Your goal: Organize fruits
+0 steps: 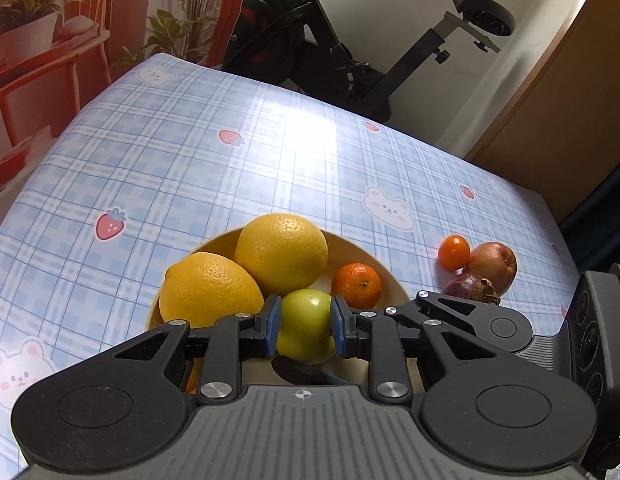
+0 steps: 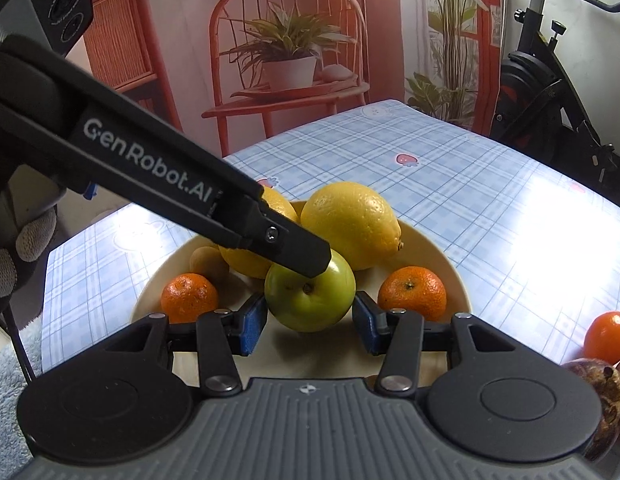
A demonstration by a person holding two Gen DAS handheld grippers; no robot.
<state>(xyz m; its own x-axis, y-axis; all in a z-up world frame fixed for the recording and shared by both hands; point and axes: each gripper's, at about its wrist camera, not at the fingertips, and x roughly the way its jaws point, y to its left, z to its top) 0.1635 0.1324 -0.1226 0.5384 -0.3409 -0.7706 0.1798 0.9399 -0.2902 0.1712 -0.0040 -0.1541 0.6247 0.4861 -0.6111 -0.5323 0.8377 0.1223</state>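
One green apple (image 1: 306,322) sits at the near side of the cream plate (image 1: 226,242), and the left gripper (image 1: 303,326) has it clamped, blue pads pressed to both flanks. From the right wrist view the same apple (image 2: 310,296) shows stem-up, with the left gripper's black finger lying across its top. The right gripper (image 2: 309,322) is parted just wider than the fruit, pads either side with slim gaps showing, gripping nothing. Behind the apple, two big lemons (image 1: 281,254) (image 1: 208,290) crowd together, touching each other. A mandarin (image 1: 356,285) rests just right of the apple on the plate, another (image 2: 189,298) on its left. Off the plate, on the checked tablecloth (image 1: 190,168), a small orange fruit (image 1: 454,252), a reddish apple (image 1: 492,266) and a purple mangosteen (image 1: 472,290) huddle close. A gloved hand (image 2: 14,264) shows at the edge.
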